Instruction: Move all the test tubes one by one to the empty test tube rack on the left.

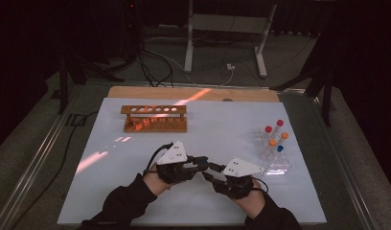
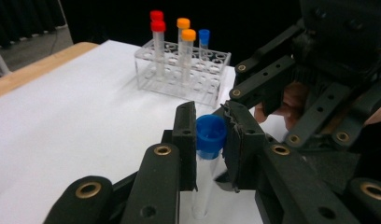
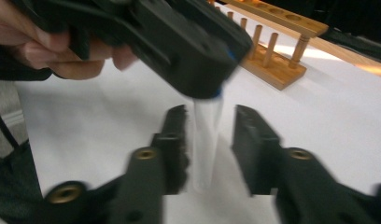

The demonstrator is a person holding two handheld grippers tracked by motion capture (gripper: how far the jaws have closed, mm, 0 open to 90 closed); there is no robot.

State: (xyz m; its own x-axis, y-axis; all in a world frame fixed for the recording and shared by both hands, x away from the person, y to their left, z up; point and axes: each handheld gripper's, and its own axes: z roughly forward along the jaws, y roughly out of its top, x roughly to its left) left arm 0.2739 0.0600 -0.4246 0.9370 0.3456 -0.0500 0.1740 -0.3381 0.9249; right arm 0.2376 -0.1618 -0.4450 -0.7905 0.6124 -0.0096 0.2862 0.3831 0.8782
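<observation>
A clear test tube with a blue cap hangs upright just above the white mat. My left gripper is shut on its cap, one pad on each side. In the right gripper view the tube's glass body stands between the jaws of my right gripper, with a gap on both sides, so that gripper is open. In the high view both grippers meet tip to tip at the mat's front middle, the left gripper and the right gripper.
A clear plastic rack at the right holds capped tubes, red, orange and blue. A wooden tube rack stands at the back left of the white mat. The table's wooden edge runs behind it.
</observation>
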